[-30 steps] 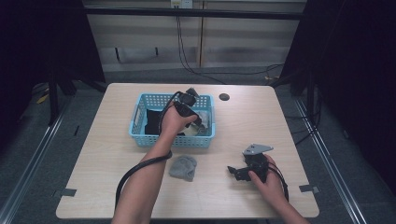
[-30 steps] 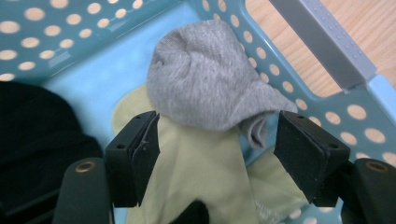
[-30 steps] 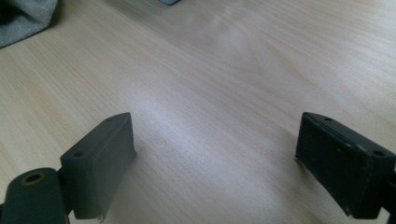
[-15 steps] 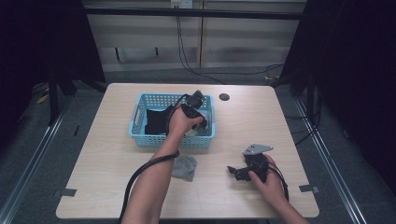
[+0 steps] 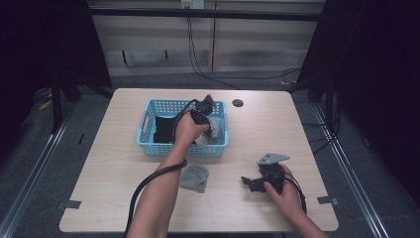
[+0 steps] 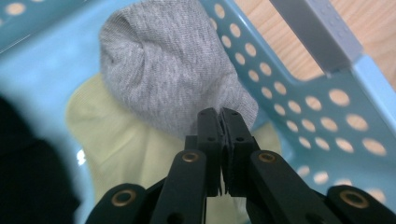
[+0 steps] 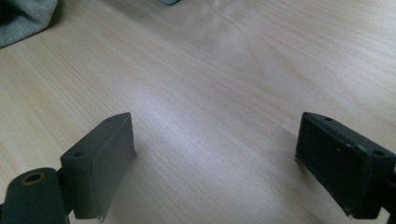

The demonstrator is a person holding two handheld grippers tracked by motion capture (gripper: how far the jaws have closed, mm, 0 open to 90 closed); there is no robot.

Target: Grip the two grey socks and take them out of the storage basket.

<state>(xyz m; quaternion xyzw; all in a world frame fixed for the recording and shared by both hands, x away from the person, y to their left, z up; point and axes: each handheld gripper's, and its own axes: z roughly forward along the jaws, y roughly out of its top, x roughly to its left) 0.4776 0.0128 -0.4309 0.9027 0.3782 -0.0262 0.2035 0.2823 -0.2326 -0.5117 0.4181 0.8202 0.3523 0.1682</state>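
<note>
A light blue plastic basket (image 5: 147, 120) stands mid-table. My left gripper (image 5: 210, 131) reaches down into its right end. In the left gripper view the jaws (image 6: 220, 119) are shut on the edge of a grey sock (image 6: 168, 70), which lies over a pale yellow cloth (image 6: 116, 140) against the basket wall (image 6: 299, 107). A second grey sock (image 5: 194, 177) lies on the table in front of the basket. My right gripper (image 5: 251, 182) rests on the table to the right of that sock, its jaws (image 7: 215, 154) wide open with nothing between them.
A black garment (image 5: 162, 130) fills the basket's left half and shows dark in the left gripper view (image 6: 28, 177). A small dark round hole (image 5: 237, 103) sits in the tabletop behind the basket. Bare wood (image 7: 224, 70) stretches ahead of the right gripper.
The left hand has shifted slightly inside the basket's right end. The right gripper and the sock on the table have stayed put.
</note>
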